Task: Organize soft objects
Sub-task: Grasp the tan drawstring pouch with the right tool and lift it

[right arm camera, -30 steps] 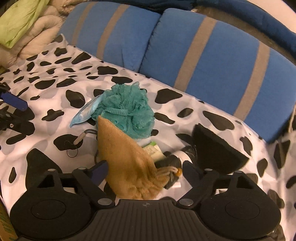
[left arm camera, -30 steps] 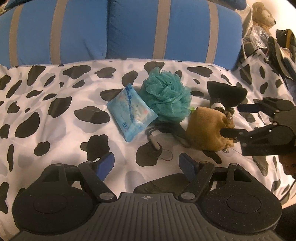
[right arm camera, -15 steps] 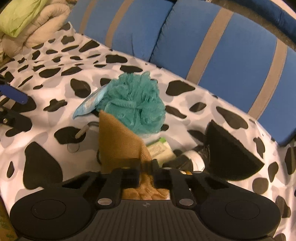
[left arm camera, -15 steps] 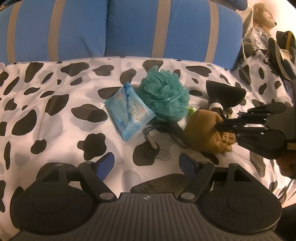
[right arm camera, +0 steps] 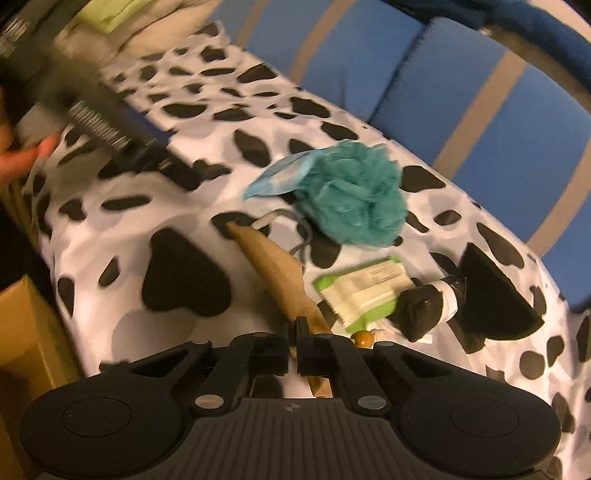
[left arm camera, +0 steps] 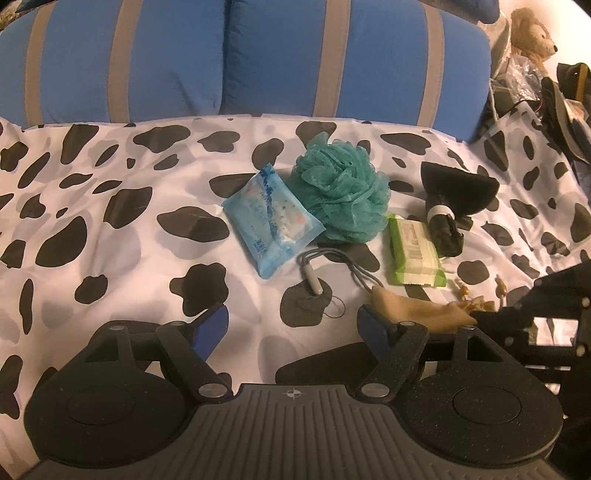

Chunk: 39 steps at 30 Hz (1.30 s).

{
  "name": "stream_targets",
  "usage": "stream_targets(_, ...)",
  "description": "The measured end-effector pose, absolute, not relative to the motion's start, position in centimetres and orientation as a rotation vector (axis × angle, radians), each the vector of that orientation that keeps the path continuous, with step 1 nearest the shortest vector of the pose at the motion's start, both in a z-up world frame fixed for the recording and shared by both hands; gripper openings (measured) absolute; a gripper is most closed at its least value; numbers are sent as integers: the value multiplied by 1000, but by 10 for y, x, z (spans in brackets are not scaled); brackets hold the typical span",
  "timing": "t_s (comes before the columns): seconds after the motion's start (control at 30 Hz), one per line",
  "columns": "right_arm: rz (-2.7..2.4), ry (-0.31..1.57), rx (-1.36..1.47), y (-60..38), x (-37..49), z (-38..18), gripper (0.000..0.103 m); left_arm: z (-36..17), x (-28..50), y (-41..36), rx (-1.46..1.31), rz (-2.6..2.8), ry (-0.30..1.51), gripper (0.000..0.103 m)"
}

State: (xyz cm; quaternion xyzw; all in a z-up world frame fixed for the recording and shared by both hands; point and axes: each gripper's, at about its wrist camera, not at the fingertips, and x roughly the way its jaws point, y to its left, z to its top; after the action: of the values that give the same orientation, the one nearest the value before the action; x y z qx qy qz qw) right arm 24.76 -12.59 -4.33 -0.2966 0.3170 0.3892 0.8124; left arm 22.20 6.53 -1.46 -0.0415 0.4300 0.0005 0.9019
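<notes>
My right gripper [right arm camera: 294,328] is shut on the neck of a tan drawstring pouch [right arm camera: 275,267], which stretches away from the jaws over the cow-print cover. In the left wrist view the same tan pouch [left arm camera: 417,308] lies low at the right, with the right gripper [left arm camera: 484,317] pinching its end. My left gripper [left arm camera: 291,325] stands open over bare cover, nothing between its fingers. Behind it lie a teal bath pouf [left arm camera: 341,192], a blue tissue pack [left arm camera: 271,219], a green wipes pack [left arm camera: 413,251] and a black folded item with a white band [left arm camera: 448,199].
A grey cord with a white plug [left arm camera: 314,280] lies near the pouch. Blue striped cushions [left arm camera: 332,62] back the bed. A teddy bear [left arm camera: 532,33] and clutter sit at the far right. A cardboard box [right arm camera: 26,332] stands beside the bed's left edge.
The right gripper shut on the pouch's neck and dragged it toward the near edge, uncovering the green wipes pack. The pouch now lies stretched flat. The left gripper stayed put.
</notes>
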Motion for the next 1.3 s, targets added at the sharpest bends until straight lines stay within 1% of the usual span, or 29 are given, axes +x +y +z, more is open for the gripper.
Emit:
stream_targets(0.07, 819, 653, -683, -122, 241, -48, 9, -15, 221, 65, -84, 1, 892, 76)
stream_targets(0.13, 812, 645, -714, -118, 239, -52, 14, -17, 220, 65, -78, 1, 895, 76)
stream_targets(0.17, 805, 640, -737, -116, 238, -56, 15, -17, 220, 65, -74, 2, 897, 76)
stream_targets(0.2, 795, 632, -762, -115, 238, -58, 19, -18, 220, 65, -70, 2, 898, 76)
stream_targets(0.23, 783, 619, -790, -113, 237, -61, 28, -18, 219, 66, -67, 2, 900, 76)
stream_targets(0.27, 776, 600, -820, -111, 235, -63, 32, -18, 219, 66, -65, 4, 902, 76)
stream_targets(0.3, 772, 583, -839, -110, 233, -64, 42, -19, 219, 67, -66, 6, 903, 76)
stream_targets(0.33, 771, 572, -851, -110, 233, -65, 48, -19, 220, 68, -67, 8, 905, 76)
stream_targets(0.4, 770, 561, -881, -108, 232, -68, 51, -19, 220, 69, -73, 11, 909, 76)
stream_targets(0.53, 762, 557, -950, -100, 234, -80, 51, -19, 221, 69, -71, 5, 910, 76)
stream_targets(0.6, 754, 558, -987, -96, 234, -87, 50, -19, 222, 67, -64, 3, 911, 76)
stream_targets(0.67, 747, 571, -1035, -94, 233, -96, 45, -20, 222, 66, -62, 2, 913, 76)
stream_targets(0.7, 746, 590, -1047, -93, 234, -99, 33, -20, 222, 66, -62, 1, 913, 76)
stream_targets(0.73, 746, 612, -1048, -92, 235, -100, 17, -20, 223, 66, -62, 0, 912, 76)
stream_targets(0.83, 739, 643, -1015, -95, 234, -95, 8, -18, 224, 65, -69, -7, 901, 76)
stream_targets(1.0, 693, 680, -866, -110, 236, -74, 6, -16, 228, 62, -78, -16, 875, 76)
stream_targets(1.3, 553, 753, -509, -163, 232, -34, 5, -21, 248, 49, -22, -11, 841, 76)
